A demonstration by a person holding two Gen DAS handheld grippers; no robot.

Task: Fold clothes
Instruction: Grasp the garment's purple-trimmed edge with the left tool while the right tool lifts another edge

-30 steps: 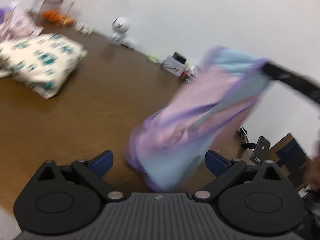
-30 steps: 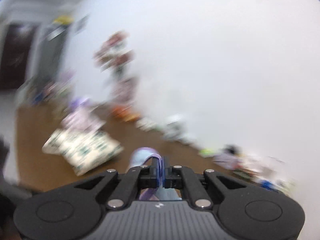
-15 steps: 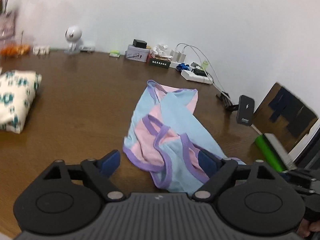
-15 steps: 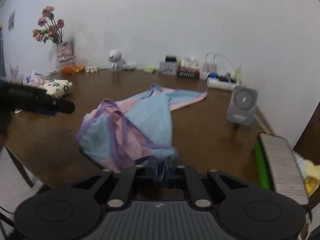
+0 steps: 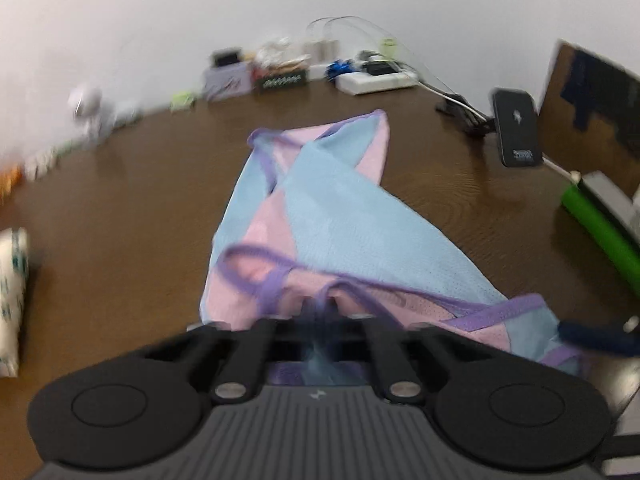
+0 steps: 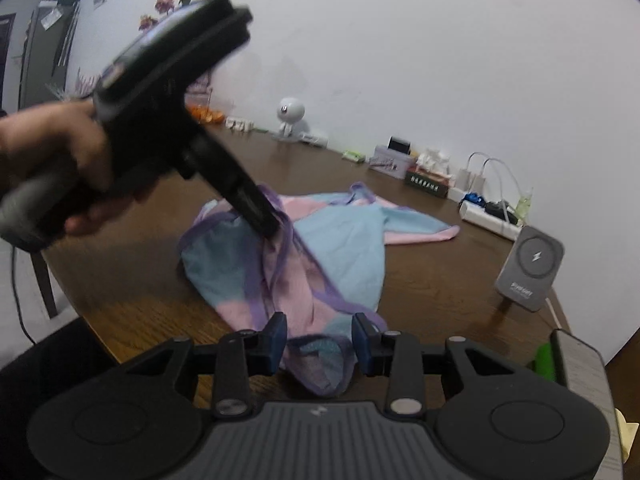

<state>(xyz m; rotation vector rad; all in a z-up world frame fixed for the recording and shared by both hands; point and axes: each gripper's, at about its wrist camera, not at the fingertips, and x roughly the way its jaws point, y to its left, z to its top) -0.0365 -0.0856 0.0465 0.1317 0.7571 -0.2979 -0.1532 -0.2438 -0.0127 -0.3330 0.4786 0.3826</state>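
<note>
Garment (image 5: 340,220) now tabled — left jaws pinching it.

Both cameras sit on the grippers and look forward and down, close above the brown table (image 5: 120,216). Both views share the garment (image 5: 340,220), the white wall (image 6: 400,60) and the charger stand (image 6: 530,268).

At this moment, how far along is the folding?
Done: the pink and blue garment lies on the table, still crumpled, with no fold. In hand: left gripper pinches its purple trim; right gripper is opening around a hem. Left: flattening and all folds.
</note>
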